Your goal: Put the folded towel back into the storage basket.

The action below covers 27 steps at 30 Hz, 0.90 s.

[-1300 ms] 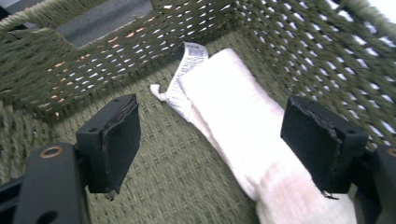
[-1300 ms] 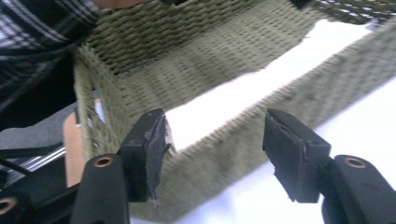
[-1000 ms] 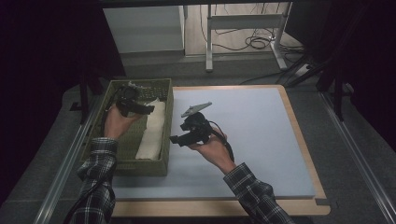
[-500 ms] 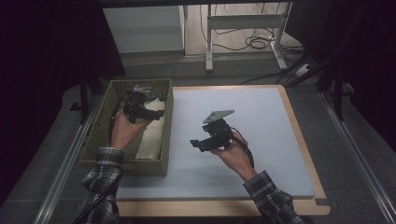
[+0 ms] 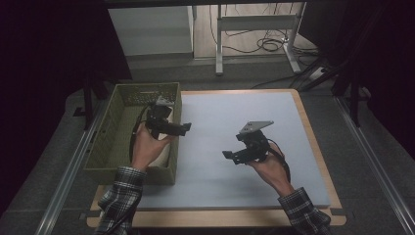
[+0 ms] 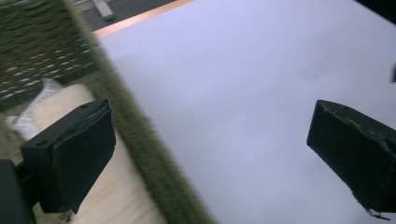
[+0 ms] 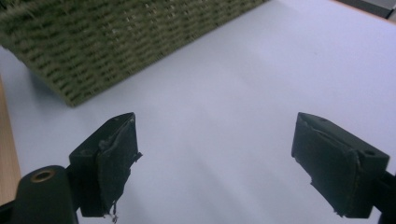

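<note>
Both grippers empty over the desk (image 5: 210, 186)

Left gripper (image 5: 185, 128) at the green basket (image 5: 105, 147) rim above a cream cloth (image 6: 112, 205), right gripper (image 5: 227, 155) over the mat; fingers have just been opening, now spread wide, nothing between.

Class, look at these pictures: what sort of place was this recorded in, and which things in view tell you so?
Probably a lab or workshop set up for recording, not a home. A pale mat covers a wooden table, loose cables trail on the floor beyond, and a person holds a left gripper and right gripper near a green woven basket.
</note>
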Tool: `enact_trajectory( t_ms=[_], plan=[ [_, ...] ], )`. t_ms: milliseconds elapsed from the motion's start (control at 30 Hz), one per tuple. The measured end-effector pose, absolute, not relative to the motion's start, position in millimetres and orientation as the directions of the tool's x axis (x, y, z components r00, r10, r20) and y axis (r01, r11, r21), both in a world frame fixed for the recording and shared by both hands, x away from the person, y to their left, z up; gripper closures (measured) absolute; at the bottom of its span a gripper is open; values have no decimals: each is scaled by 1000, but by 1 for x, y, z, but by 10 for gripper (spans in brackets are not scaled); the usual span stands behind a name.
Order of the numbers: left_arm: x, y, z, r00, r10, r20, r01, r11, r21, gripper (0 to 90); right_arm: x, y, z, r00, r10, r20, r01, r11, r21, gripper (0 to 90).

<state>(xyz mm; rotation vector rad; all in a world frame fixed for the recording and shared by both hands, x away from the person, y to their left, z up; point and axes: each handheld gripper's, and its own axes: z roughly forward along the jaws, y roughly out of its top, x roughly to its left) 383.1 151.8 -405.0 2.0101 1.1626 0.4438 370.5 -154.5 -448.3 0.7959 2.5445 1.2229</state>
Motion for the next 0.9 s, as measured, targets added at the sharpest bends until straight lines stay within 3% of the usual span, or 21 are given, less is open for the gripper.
enact_trajectory(
  t_ms=[467,900],
  plan=[
    [331,72,-417,659,748,-73,491,-355,796,6,352,-217,-463,-788,616,19,415,508,755,93],
    [306,31,-489,705,709,-34,482,-443,756,3,336,-256,-497,-733,680,-16,463,516,721,44]
  ],
)
